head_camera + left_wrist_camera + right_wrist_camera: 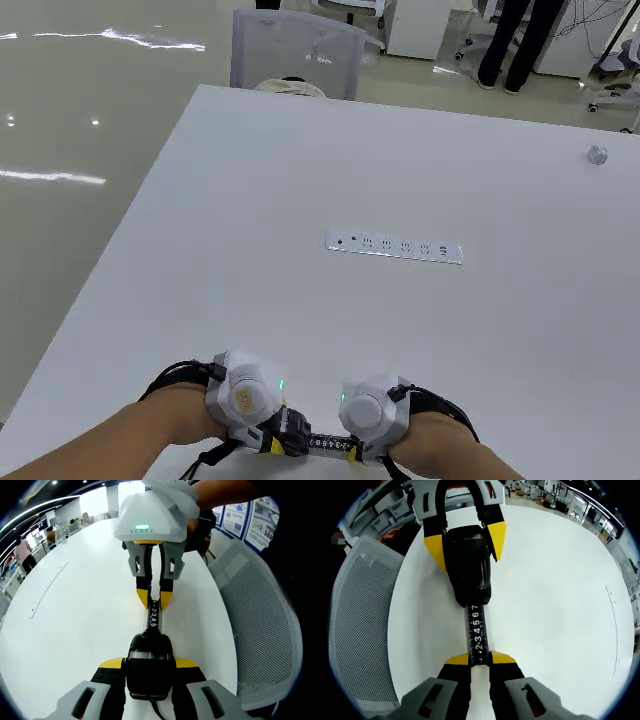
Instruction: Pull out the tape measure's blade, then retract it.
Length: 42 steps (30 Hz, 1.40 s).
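Near edge of white table (300,180), both grippers low and close together. Tape measure (149,667): the black case sits between the jaws of the left gripper (283,441), which are clamped on its two flanks, yellow tips flush against the sides. A short run of blade (477,630) bridges from the case mouth to the right gripper (479,659), whose jaws are pinched shut on the blade's end, printed numerals facing up. The blade runs straight and level just above the tabletop; I cannot tell whether it touches. Power strip (393,247) lies well apart at mid-table, and a mesh chair (295,55) stands at the far edge. Judgement: pull-out is begun, with only a little blade drawn. The case looks compact, hard and fairly dense, good for a firm flank grip that stays off the mouth and any lock button. The blade is thin, sprung metal, stiff while straight thanks to its curve, but liable to kink if twisted or bent sideways. Its coated faces are slick, so the pinch belongs at the very tip, by the end hook, square across the width. The spring will likely pull back against the draw, so retraction wants a guided, slow return and not a free snap.
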{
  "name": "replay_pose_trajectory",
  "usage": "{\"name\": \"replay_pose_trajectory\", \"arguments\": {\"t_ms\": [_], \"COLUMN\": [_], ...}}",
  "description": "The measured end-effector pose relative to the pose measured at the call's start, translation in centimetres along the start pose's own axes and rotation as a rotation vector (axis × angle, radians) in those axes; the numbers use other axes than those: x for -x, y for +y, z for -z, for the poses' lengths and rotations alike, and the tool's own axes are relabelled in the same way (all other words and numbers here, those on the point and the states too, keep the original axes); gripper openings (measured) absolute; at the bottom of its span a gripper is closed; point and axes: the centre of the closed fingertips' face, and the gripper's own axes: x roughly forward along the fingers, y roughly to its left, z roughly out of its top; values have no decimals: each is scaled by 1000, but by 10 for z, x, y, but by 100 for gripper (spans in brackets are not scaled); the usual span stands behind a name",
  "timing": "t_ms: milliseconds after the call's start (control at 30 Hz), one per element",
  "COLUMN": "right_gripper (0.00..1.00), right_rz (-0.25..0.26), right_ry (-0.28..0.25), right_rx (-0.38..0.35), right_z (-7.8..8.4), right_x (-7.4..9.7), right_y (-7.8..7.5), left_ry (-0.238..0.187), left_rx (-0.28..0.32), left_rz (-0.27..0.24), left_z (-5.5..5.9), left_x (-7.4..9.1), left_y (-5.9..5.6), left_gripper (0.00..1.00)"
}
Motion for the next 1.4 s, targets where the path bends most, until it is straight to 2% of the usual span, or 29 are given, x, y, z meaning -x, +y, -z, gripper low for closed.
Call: {"name": "replay_pose_trajectory", "arguments": {"t_ms": [533,1400], "right_gripper": [12,12], "right_rz": [10,17], "right_ry": [-11,13], "right_rx": [-24,-12], "right_z": [14,30], "right_x": [5,13], "right_y": [-2,-5], "left_ry": [0,-7], "left_rx": [17,32], "left_rz": [-6,-9], "left_z": [0,-1], "left_x": [0,-1], "left_y": [1,2], "left_gripper": [32,32]}}
